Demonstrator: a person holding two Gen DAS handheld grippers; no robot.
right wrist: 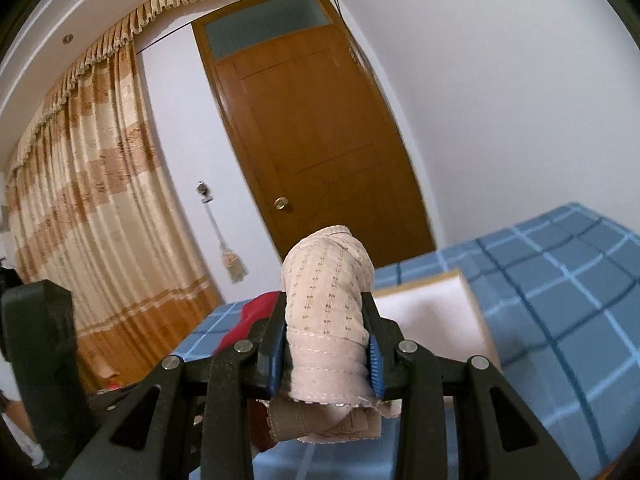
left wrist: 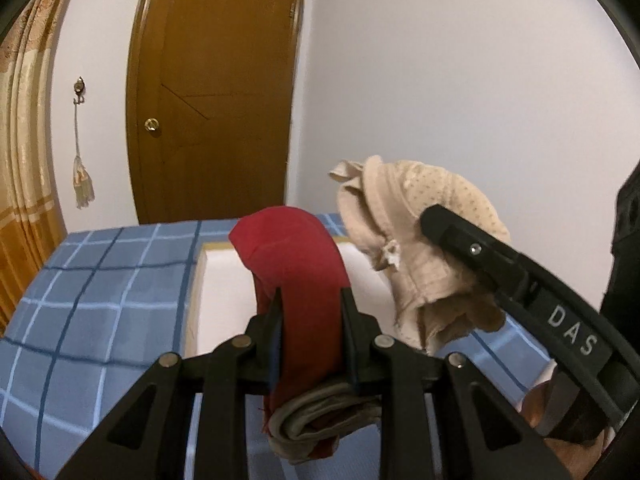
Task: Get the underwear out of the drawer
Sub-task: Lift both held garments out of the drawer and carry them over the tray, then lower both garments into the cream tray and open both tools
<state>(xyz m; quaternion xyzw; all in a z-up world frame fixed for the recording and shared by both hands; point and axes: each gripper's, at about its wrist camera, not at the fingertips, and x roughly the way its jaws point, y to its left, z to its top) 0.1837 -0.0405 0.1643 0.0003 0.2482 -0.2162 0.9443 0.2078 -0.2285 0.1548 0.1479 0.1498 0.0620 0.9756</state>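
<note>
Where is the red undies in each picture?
Left wrist view: red underwear in the middle, clamped between the left gripper jaws.
Right wrist view: red underwear left of centre, mostly hidden behind the right gripper.
Shared landmark: brown door.

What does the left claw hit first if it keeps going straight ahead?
Probably the white box on the checked bed: the left claw, shut on the red underwear, points slightly down across it. Beyond is the wall. Depth is unclear.
</note>
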